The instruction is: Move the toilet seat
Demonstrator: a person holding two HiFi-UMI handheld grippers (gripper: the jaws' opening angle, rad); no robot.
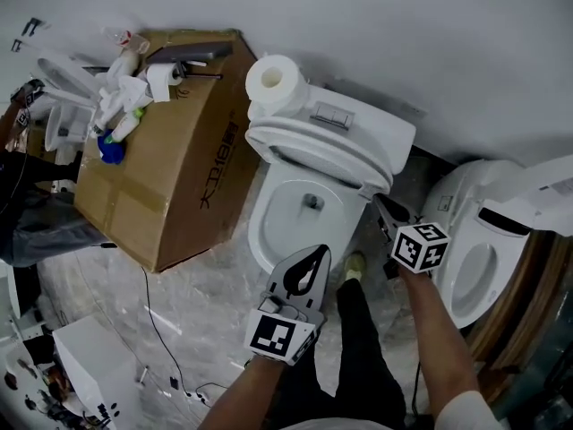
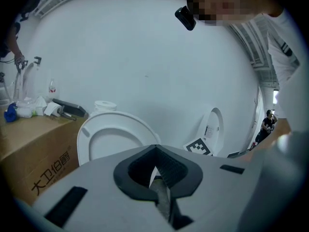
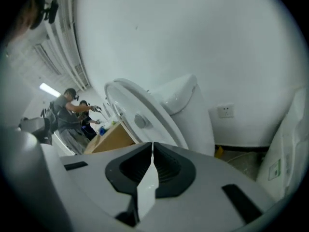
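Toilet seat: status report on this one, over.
Left claw shut, empty, before the bowl. Right claw shut, empty, beside the toilet seat. Seat raised against the tank. Paper roll on tank, not blocking.

Glossy white toilet seat point(image 1: 309, 144) — matt brown cardboard box point(image 1: 175, 182).

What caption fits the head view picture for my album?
Shut left hand-held gripper and shut right hand-held gripper face a toilet with its seat raised.
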